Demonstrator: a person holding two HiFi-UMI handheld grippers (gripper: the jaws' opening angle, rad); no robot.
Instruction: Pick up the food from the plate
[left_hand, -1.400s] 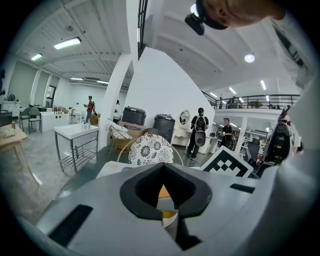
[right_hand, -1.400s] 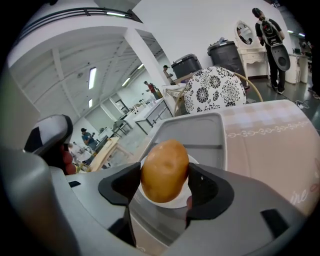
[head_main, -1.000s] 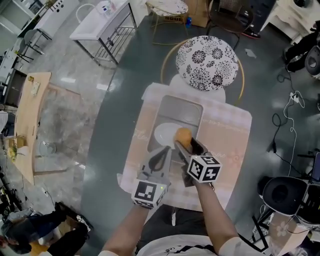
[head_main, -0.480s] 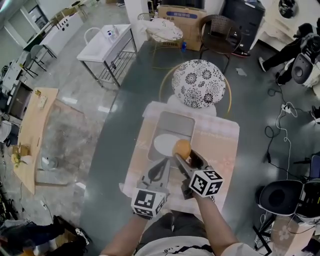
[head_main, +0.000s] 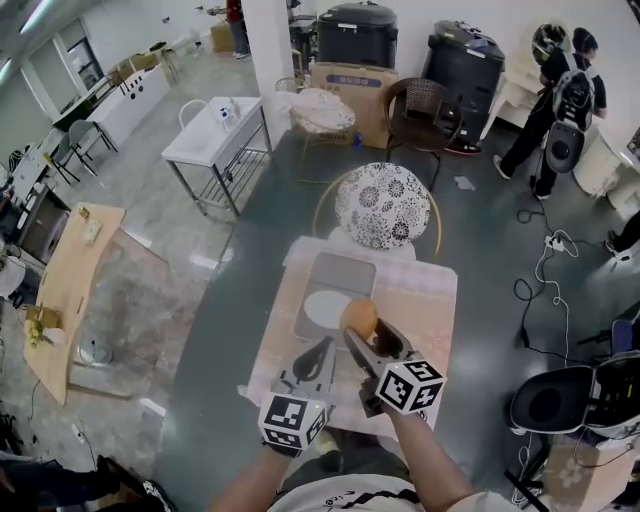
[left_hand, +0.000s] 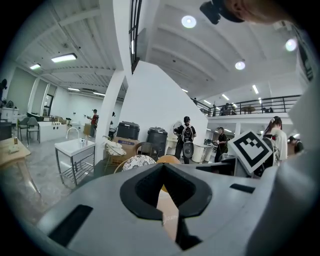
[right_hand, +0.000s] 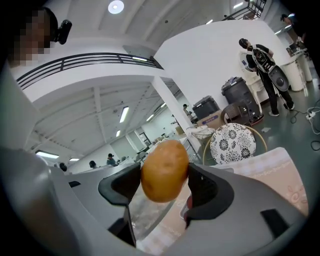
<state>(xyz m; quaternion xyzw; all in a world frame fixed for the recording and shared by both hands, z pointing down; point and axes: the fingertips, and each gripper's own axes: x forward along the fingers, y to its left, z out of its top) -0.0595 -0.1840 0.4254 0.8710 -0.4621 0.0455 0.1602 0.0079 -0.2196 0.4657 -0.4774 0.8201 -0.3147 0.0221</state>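
We are lifting the potato (head_main: 358, 317) off the plate (head_main: 318, 308), right gripper (head_main: 362, 336) fingers grasping it, left gripper (head_main: 325, 347) clenched empty, next carrying clear.

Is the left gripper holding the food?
No, the jaws of the left gripper are together and empty; the right gripper holds the potato.

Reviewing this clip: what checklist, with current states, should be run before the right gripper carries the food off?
1. Round golden-brown food clamped between the right gripper's jaws: ok.
2. Round white plate holds no other food: ok.
3. Left gripper shut, empty, beside the plate: ok.
4. Grey rectangular tray lies flat on the pale pink tablecloth: ok.
5. Food's height above the plate: cannot tell.
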